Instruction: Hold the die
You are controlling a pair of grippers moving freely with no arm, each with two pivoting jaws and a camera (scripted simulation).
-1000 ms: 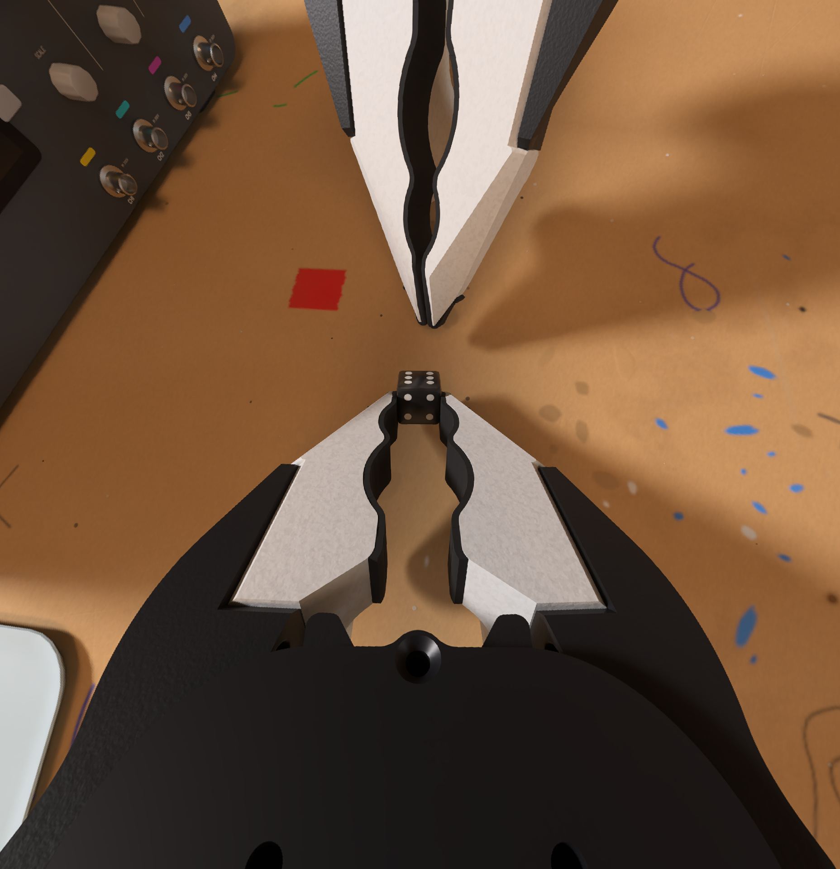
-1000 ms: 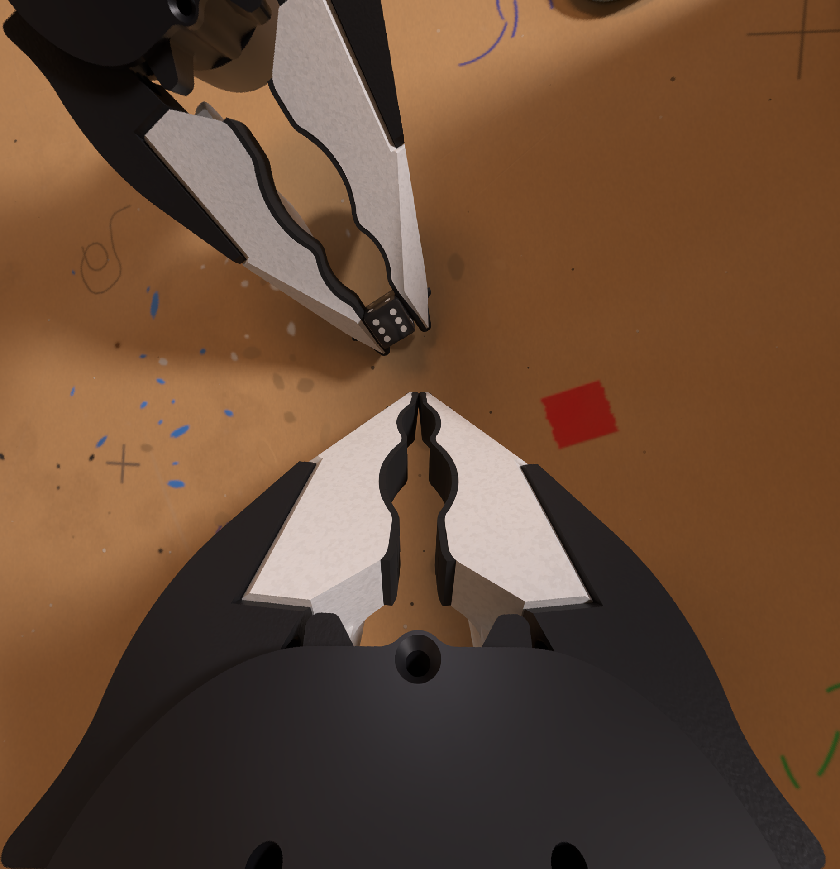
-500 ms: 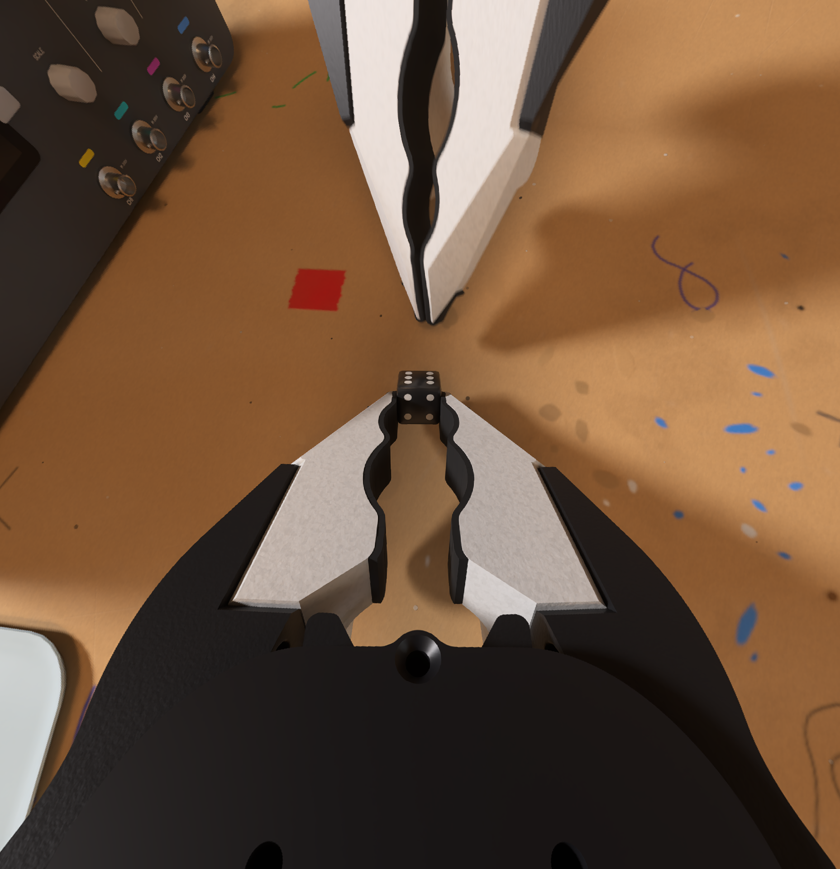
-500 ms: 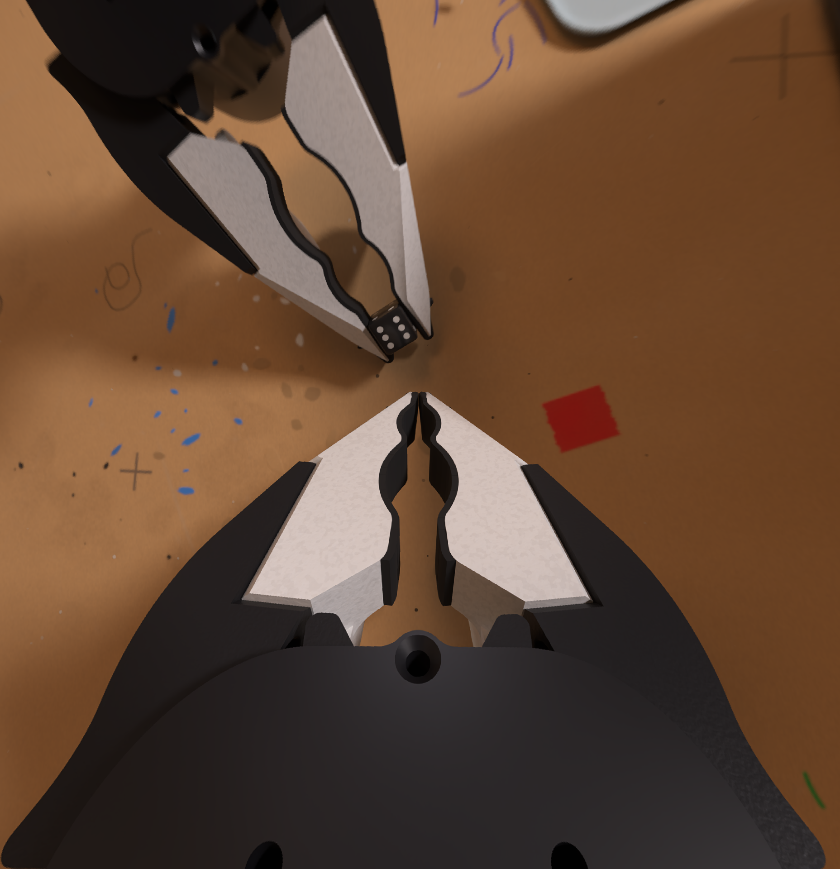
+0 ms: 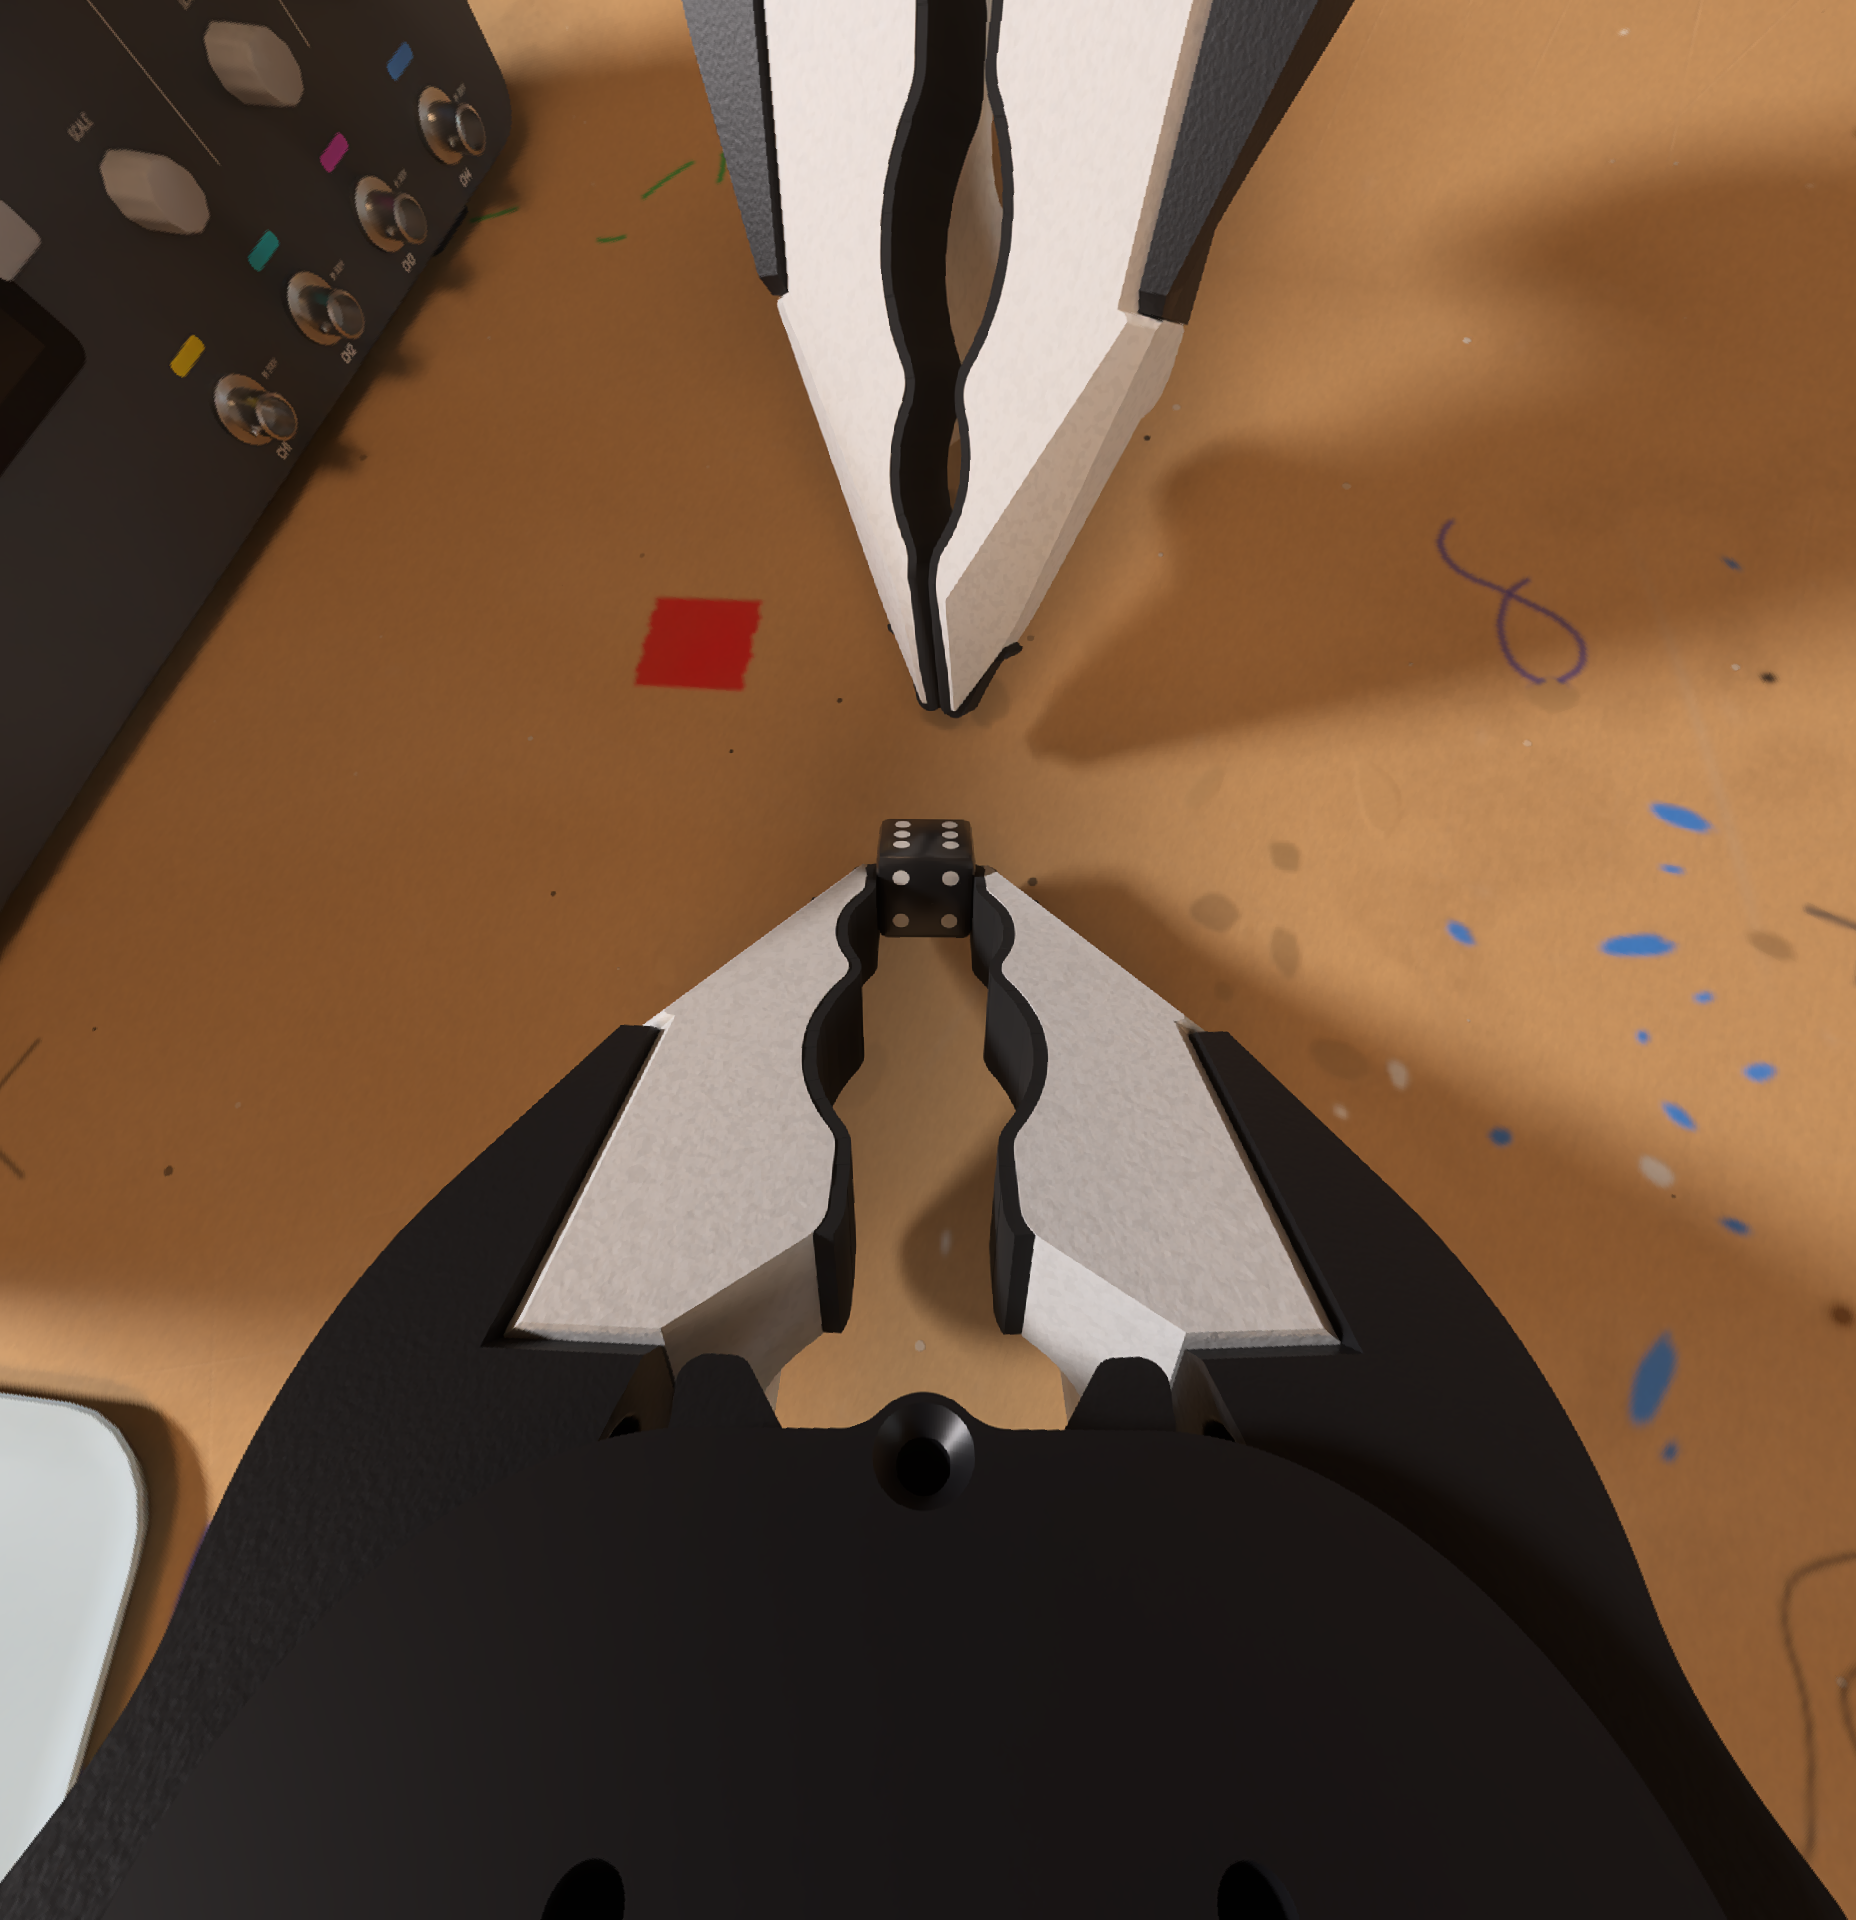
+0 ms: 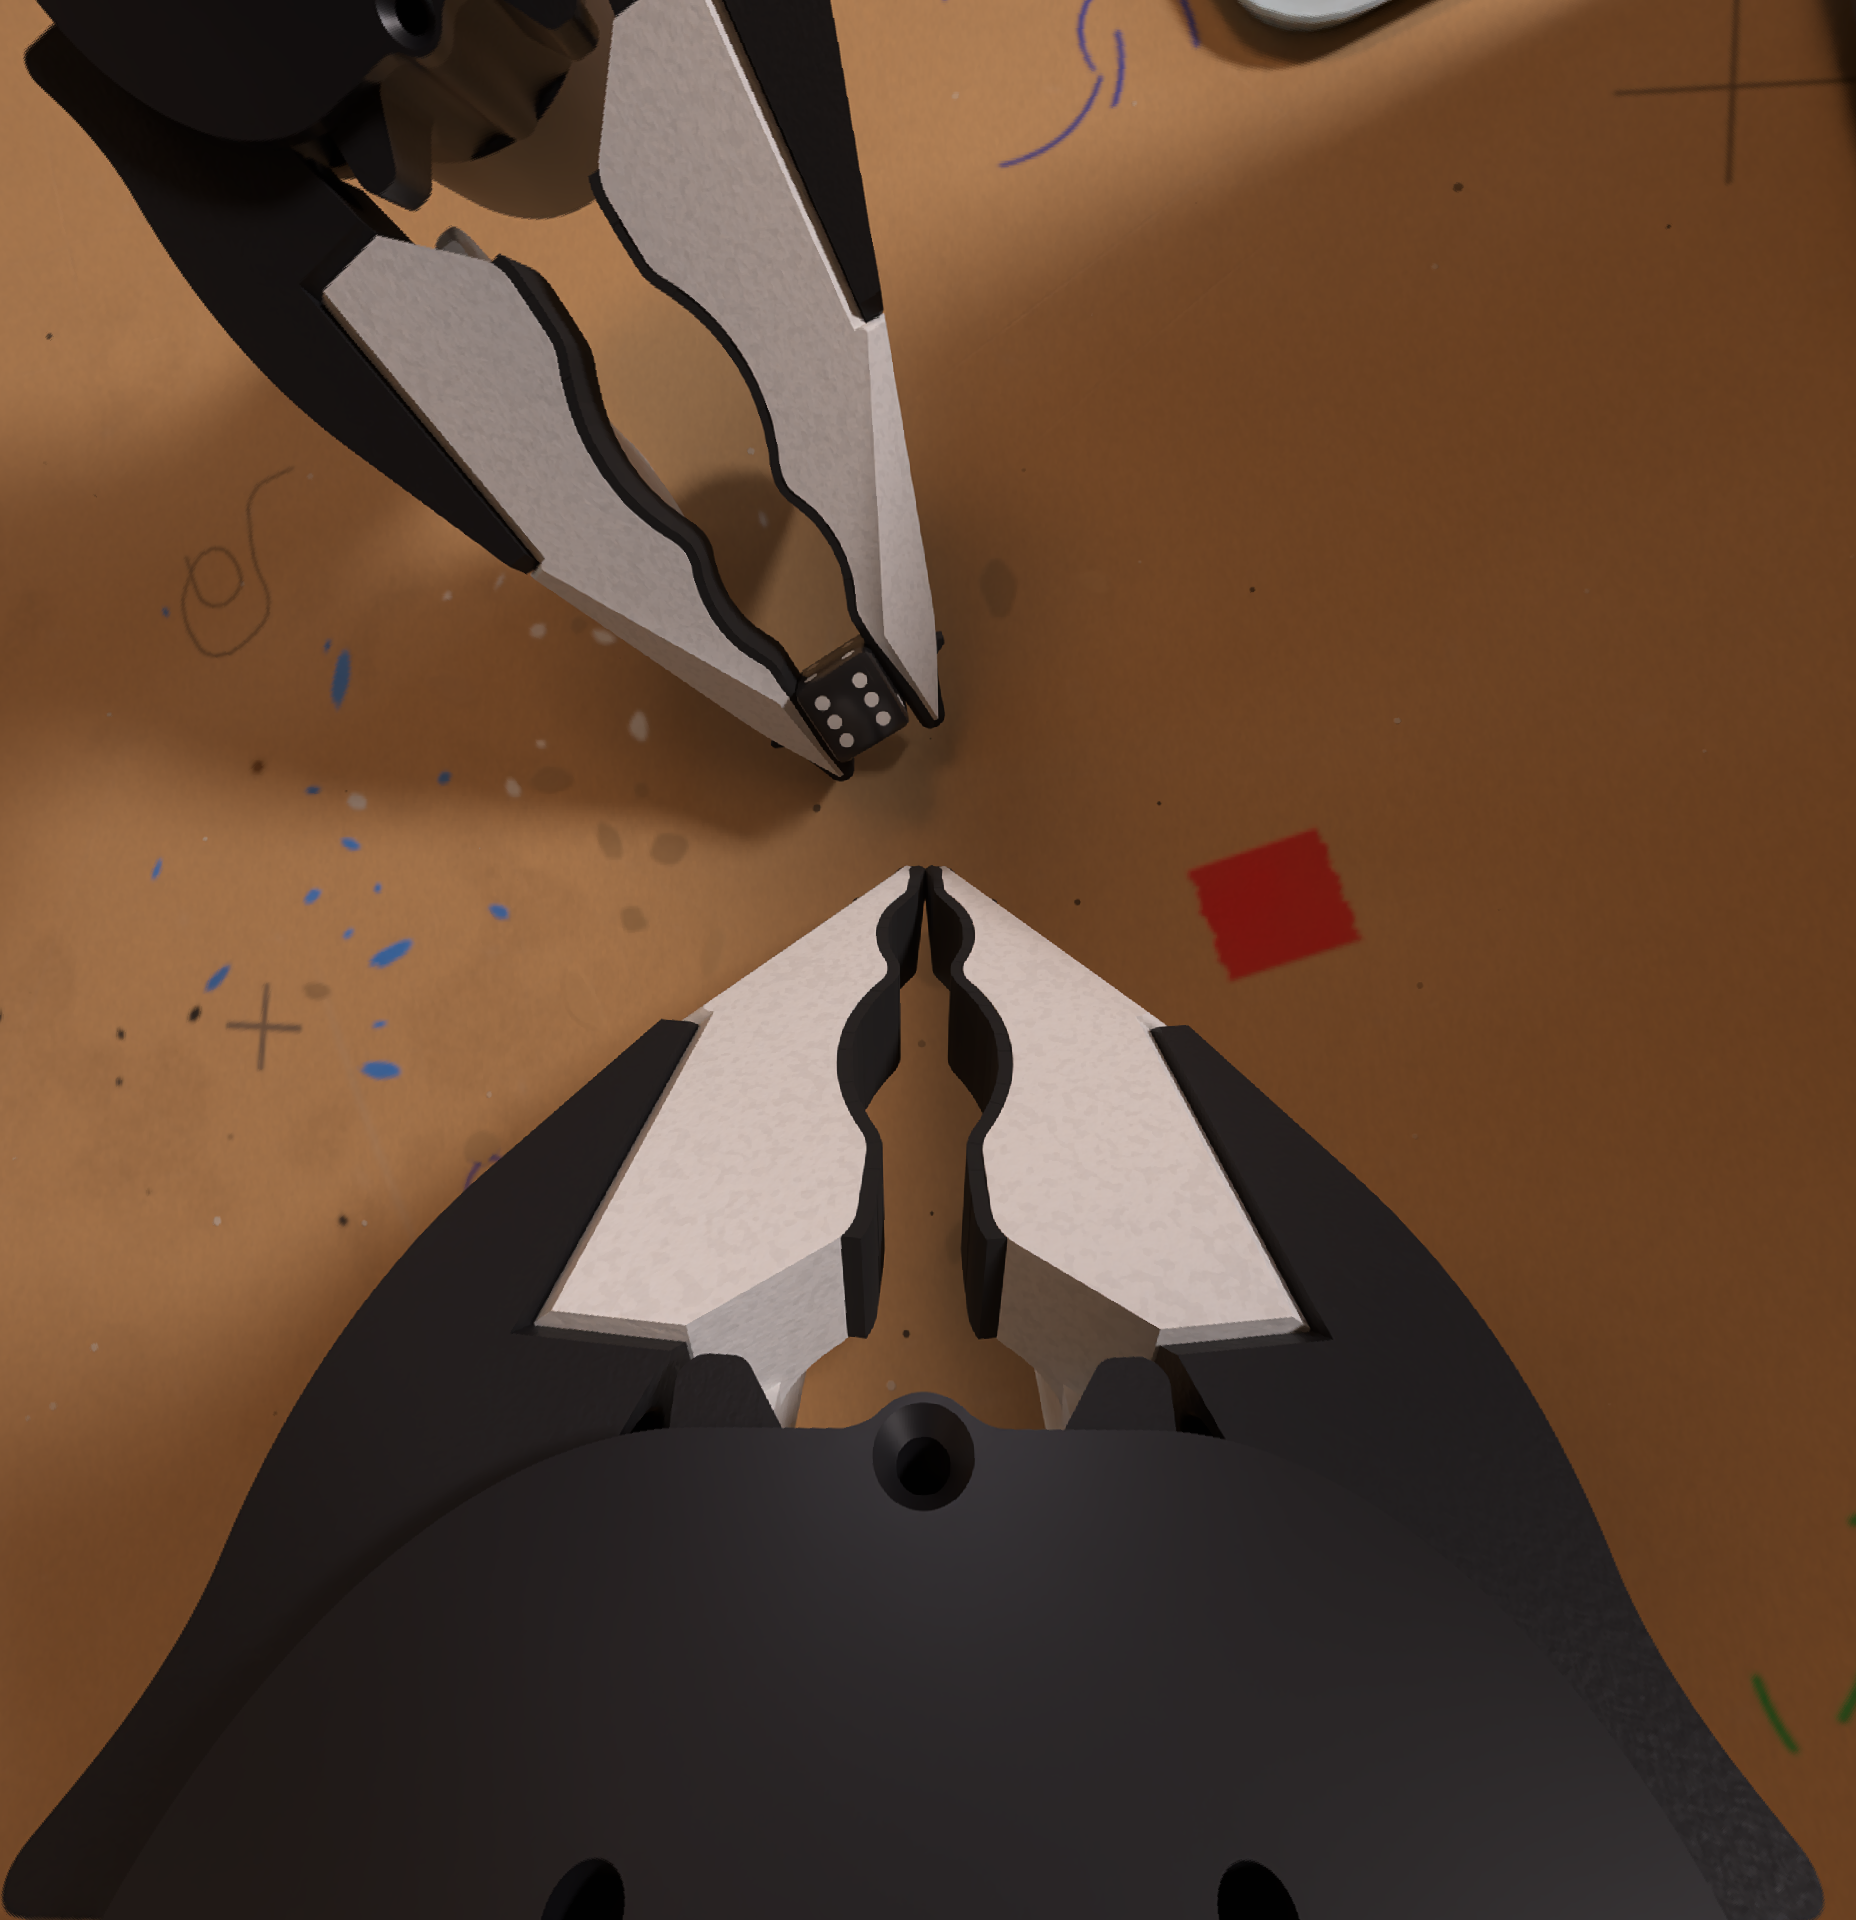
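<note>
— While the left gripper [image 5: 925, 902] stays clamped on the die [image 5: 925, 879], what has changed in the last second?

— Very little on that side. In the left wrist view the die sits at the same spot, centre of the frame, pinched between the two fingertips, with pips showing on its top and near face. The grip looks unchanged.

— And the right gripper [image 6: 924, 873]?

— Its fingers are pressed together at the tips, with nothing between them. In the left wrist view it hangs in the upper centre, pointing down at the die, apart from it. Compared with a second ago it has drawn back a little: in the right wrist view the left gripper and die now sit slightly lower and farther left in the upper part of the frame, and more of the white tray [image 6: 1308, 8] edge shows at the top.

— Is the die on the table [image 5: 1319, 935] or lifted?

— I cannot tell for sure. A shadow lies right under it, so it is at or just above the surface.

— What does that mean for the task?

— I judge the hold is made and steady. The right gripper backing off leaves the left one alone on the die, which suits a simple hold. The red square [image 5: 698, 642] and the black instrument [image 5: 176, 312] in the upper left are well clear.
</note>
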